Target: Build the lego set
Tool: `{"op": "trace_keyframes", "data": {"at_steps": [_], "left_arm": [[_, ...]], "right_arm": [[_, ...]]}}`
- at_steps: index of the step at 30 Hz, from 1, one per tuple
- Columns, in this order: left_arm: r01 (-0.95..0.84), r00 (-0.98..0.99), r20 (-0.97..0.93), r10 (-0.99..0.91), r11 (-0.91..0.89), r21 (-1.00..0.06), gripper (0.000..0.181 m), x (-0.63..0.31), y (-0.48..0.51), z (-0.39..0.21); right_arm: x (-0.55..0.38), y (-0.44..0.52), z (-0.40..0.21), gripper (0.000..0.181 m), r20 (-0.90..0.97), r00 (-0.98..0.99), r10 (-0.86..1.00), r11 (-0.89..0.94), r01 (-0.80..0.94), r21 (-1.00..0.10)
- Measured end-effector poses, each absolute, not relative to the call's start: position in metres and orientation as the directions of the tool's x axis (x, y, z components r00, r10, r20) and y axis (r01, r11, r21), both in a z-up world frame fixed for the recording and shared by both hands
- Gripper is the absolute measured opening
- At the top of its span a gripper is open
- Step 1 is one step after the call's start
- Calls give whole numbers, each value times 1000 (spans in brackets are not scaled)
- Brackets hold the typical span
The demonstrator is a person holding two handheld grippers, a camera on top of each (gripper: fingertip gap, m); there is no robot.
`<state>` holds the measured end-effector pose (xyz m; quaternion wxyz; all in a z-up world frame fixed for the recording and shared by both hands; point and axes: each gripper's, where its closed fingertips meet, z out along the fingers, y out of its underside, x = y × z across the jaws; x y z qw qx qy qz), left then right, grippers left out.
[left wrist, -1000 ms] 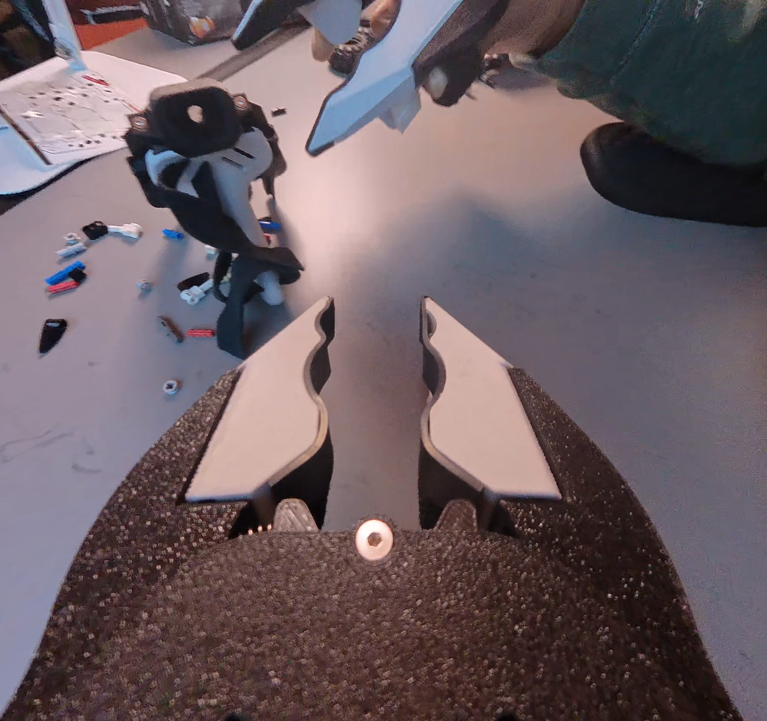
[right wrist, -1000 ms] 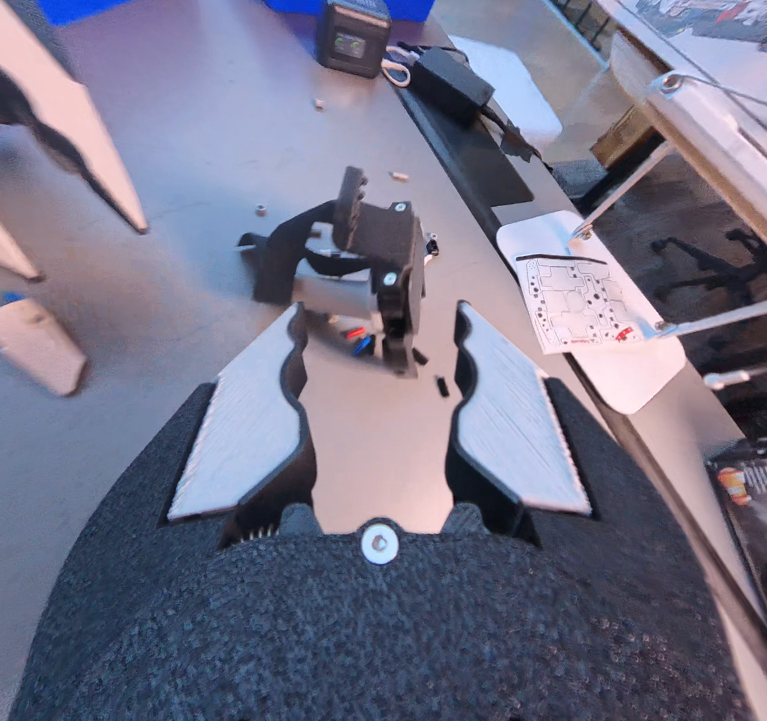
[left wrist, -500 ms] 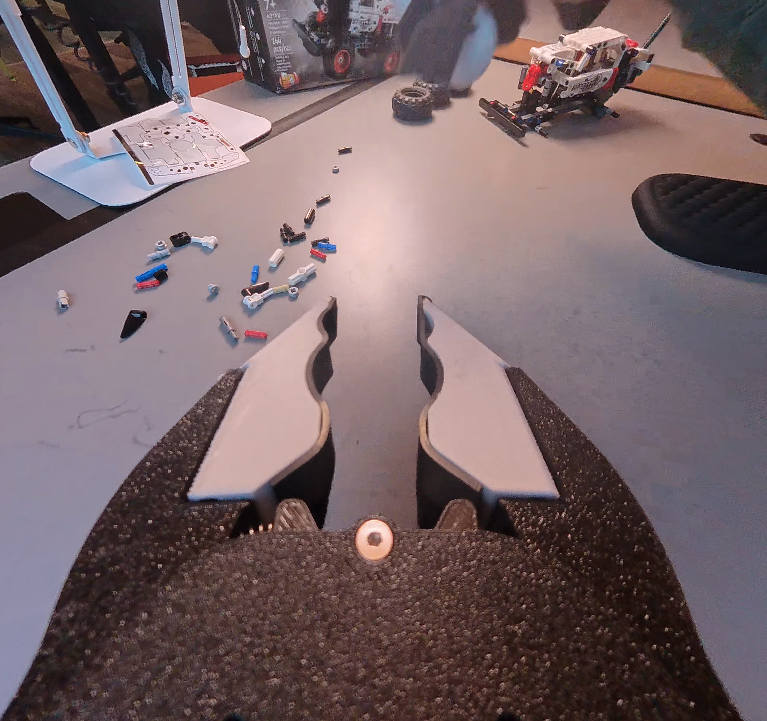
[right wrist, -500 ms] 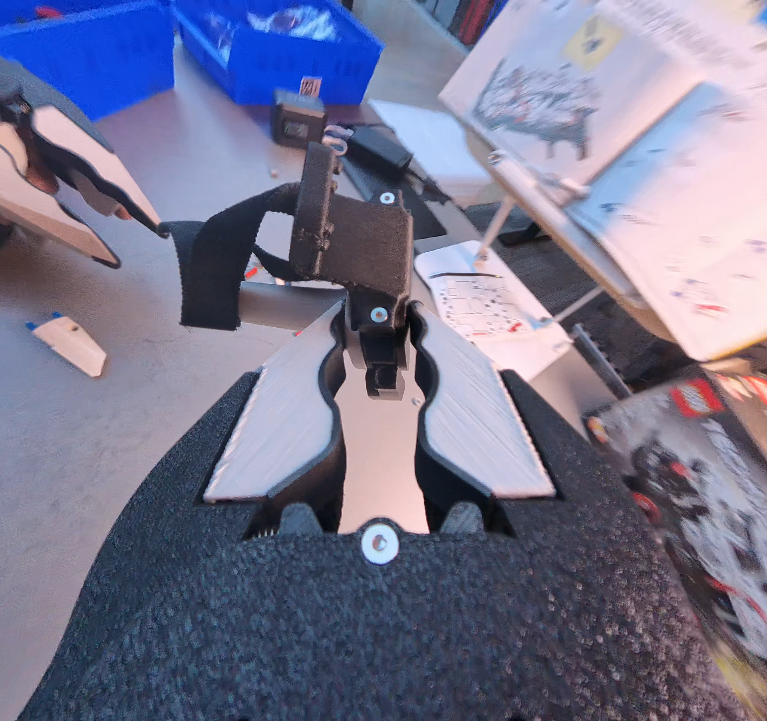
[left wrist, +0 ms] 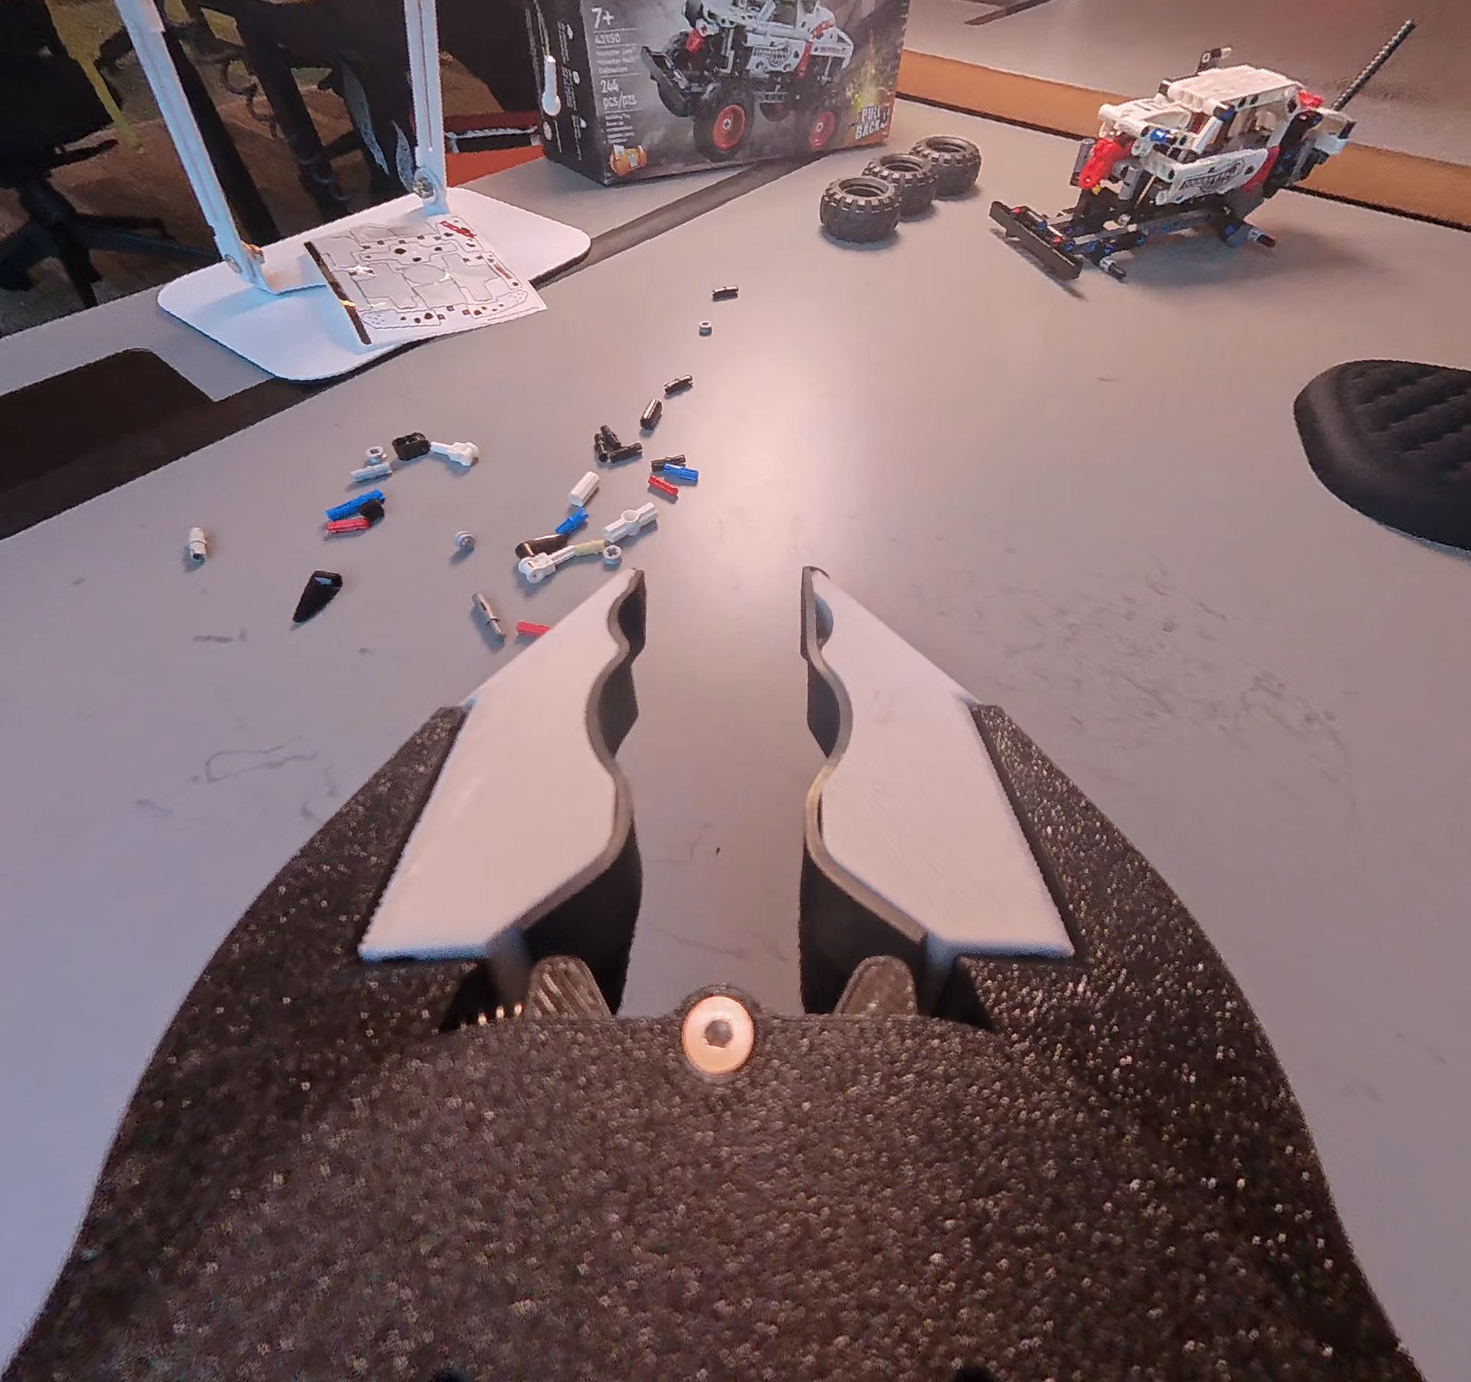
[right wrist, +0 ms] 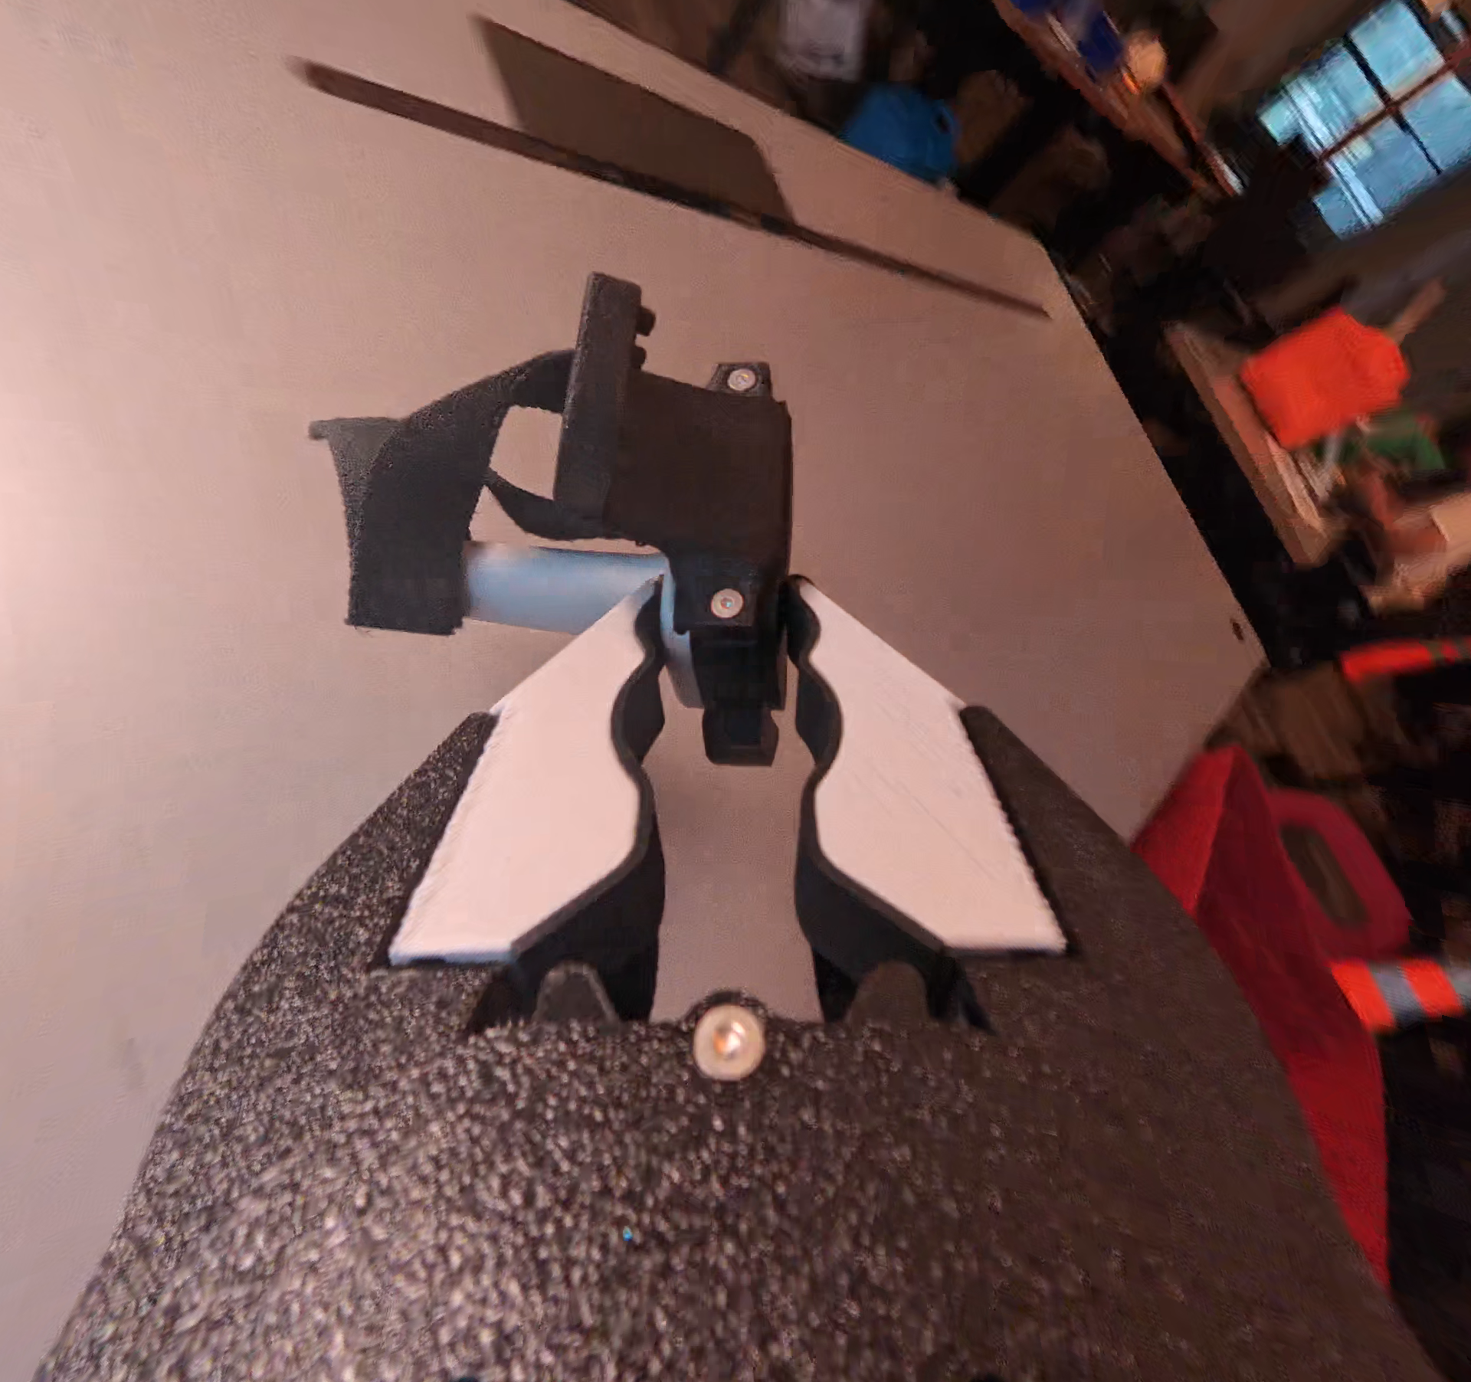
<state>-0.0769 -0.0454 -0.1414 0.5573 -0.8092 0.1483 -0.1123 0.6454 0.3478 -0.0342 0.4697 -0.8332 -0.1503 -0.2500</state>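
- The grey desk (left wrist: 1035,627) carries everything in the left wrist view; the set's box (left wrist: 716,46) stands at its far edge beside a white stand (left wrist: 334,293) with a printed sheet.
- The half-built truck (left wrist: 1178,150), the task's thing, sits far right on the desk with no wheels on, three black tyres (left wrist: 899,182) just beside it.
- The right tongs (right wrist: 720,611) pinch a black gadget with a strap and pale tube (right wrist: 676,500) and hold it above the desk; the view is blurred, so a fast swing could shake it loose.
- The left tongs (left wrist: 720,588) are spread and hold nothing, low over the desk.
- Loose small pieces (left wrist: 557,500) lie scattered near the left tongs; a careless sweep could knock pins off the desk, and each is small enough to slip from a wide grip.
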Motion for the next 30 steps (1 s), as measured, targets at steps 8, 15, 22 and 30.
{"op": "trace_keyframes", "data": {"at_steps": [8,15,22,30], "left_arm": [[-137,963,-57,-264,-298,-945,34,-88,-45,-138],[-170,973,-105,-208,-326,-930,33,-94,-40,-145],[-197,964,-120,-237,-340,-920,34,-89,-36,-151],[-133,945,-33,-327,-286,-949,40,-79,-43,-138]], "right_arm": [[813,356,-90,28,533,741,-408,-703,116,-701],[865,373,-116,28,453,749,-484,-669,18,-743],[846,384,-87,79,349,865,-361,-515,126,-848],[572,276,48,71,219,927,304,39,218,-975]]}}
